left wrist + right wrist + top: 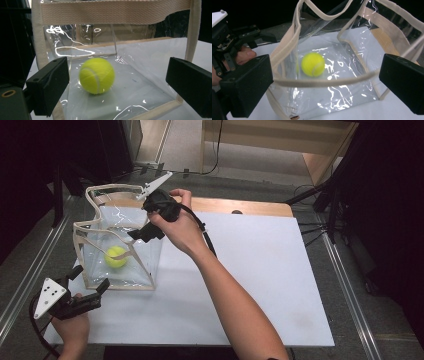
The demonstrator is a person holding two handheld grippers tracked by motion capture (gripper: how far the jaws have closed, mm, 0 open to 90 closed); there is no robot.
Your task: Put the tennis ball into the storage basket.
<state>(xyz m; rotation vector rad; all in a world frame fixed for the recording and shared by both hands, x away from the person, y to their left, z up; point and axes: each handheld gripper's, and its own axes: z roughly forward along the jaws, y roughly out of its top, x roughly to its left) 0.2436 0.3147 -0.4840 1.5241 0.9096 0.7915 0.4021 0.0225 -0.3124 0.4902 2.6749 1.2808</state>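
White table [260, 270], wood far edge; clear bag [142, 270] on it.

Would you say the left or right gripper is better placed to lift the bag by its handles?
Right, probably: the right gripper hovers open over the bag beside its handles; the left gripper sits low outside.

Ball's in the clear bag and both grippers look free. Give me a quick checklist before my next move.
1. Tennis ball resting on the floor of the clear bag: ok.
2. Bag upright, mouth open: ok.
3. Right gripper open, holding nothing, above the bag's rim: ok.
4. Left gripper open, apart from the bag: ok.
5. Bag fully on the white table: ok.
6. Whether the handle straps hang free of the right gripper: cannot tell.
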